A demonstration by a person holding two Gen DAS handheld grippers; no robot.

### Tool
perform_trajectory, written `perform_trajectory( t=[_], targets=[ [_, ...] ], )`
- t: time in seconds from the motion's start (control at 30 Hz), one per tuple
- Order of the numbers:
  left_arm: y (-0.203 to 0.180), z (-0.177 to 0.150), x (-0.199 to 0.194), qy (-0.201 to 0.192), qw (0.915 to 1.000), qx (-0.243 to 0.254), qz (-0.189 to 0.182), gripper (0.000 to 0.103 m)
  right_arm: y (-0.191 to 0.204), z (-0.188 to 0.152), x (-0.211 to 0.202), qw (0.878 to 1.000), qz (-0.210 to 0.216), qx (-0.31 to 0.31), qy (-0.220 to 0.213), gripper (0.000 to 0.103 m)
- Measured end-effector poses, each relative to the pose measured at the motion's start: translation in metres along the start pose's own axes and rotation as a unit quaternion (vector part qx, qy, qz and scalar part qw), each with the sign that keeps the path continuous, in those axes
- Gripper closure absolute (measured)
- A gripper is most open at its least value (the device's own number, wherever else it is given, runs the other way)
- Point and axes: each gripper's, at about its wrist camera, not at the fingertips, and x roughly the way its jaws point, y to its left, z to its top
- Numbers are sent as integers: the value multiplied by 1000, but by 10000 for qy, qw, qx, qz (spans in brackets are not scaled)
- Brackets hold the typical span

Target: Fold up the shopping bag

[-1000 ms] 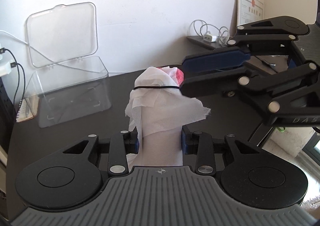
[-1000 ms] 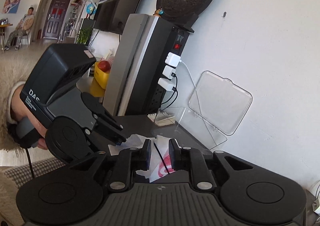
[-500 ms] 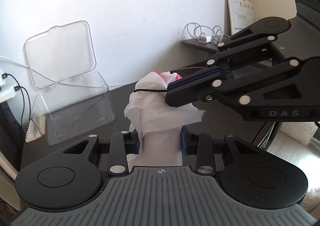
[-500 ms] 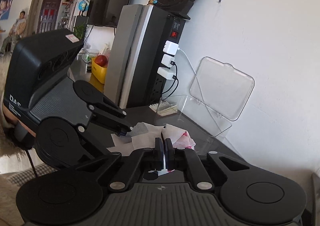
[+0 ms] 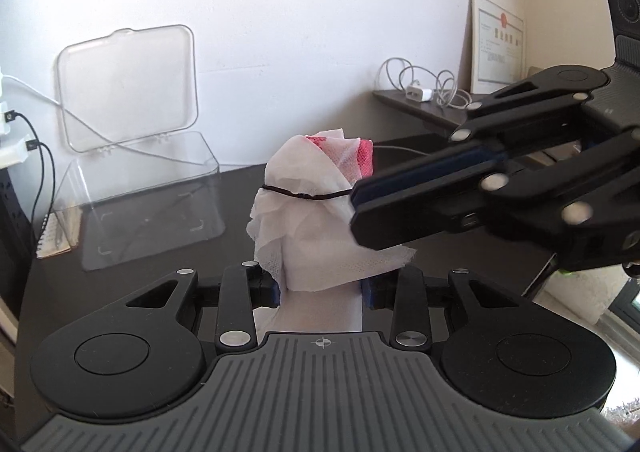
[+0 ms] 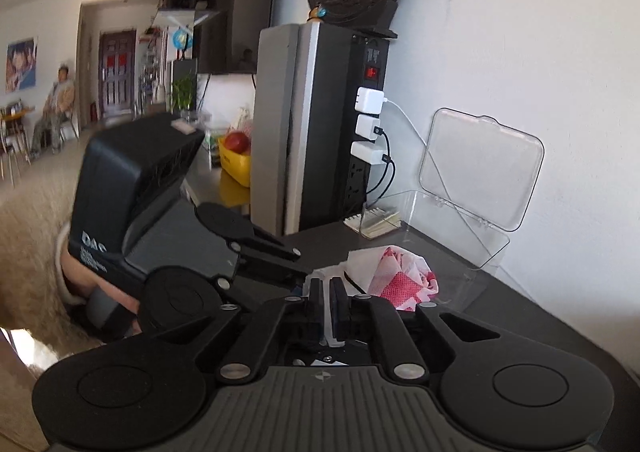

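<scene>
White fabric with a red print, that's the shopping bag (image 5: 316,220), rolled into a standing bundle and cinched by a thin black band (image 5: 304,194). Its lower end is hidden behind the body of the left tool (image 5: 320,290), whose fingers press on the roll from both sides, clamped onto it above the dark worktop (image 5: 132,284). The right tool (image 5: 362,208) comes in from the right, fingers nearly pressed together at the band; whether they pinch the band or the fabric is hard to make out, since the tips cover the contact point. From the right wrist view, a sliver of white shows between those fingers (image 6: 316,300). At the worktop's back left edge by the wall sits a clear plastic box (image 5: 136,196), lid raised, nothing visible inside. A spiral notebook (image 5: 52,240) lies beside it, partly cut off.
</scene>
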Motion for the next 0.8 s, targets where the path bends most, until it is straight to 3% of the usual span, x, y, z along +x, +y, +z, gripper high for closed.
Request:
perform_trajectory(
  t=[0.03,0.1,0.17,0.23,0.37,0.4,0.5,0.63,0.67,0.73,0.8],
  targets=[
    [6,-2,-1,-57,9998,-173,-104,66,-3,1,-5,9999,-29,122,-117,69],
    [17,-6,-5,-204,9977,-538,-353,66,-10,-3,-16,9982,-292,370,-364,67],
    [27,-11,-12,-487,9923,-864,-738,66,-16,-10,-20,9958,-514,566,-497,69],
    [35,-12,-15,-639,9846,-1197,-1104,66,-14,-11,-19,9962,-567,402,-534,82],
    [59,-16,-12,-627,9602,-2107,-1722,66,-5,-10,-15,9966,-588,-104,-559,83],
    [60,-15,-11,-550,9596,-2150,-1730,66,-2,-9,-13,9964,-593,-230,-565,83],
    [59,-10,-8,-277,9655,-2054,-1576,66,5,-9,-10,9946,-608,-609,-583,83],
    [36,1,-7,183,9917,-1064,-698,66,14,-8,-6,9900,-626,-1113,-605,84],
    [30,2,-8,199,9943,-874,-584,66,12,-7,-4,9906,-652,-1059,-570,83],
    [21,3,-14,176,9969,-635,-435,66,1,-7,1,9937,-732,-716,-448,60],
    [18,2,-16,111,9968,-629,-475,65,-16,-11,-1,9967,-586,163,-532,48]
  ],
)
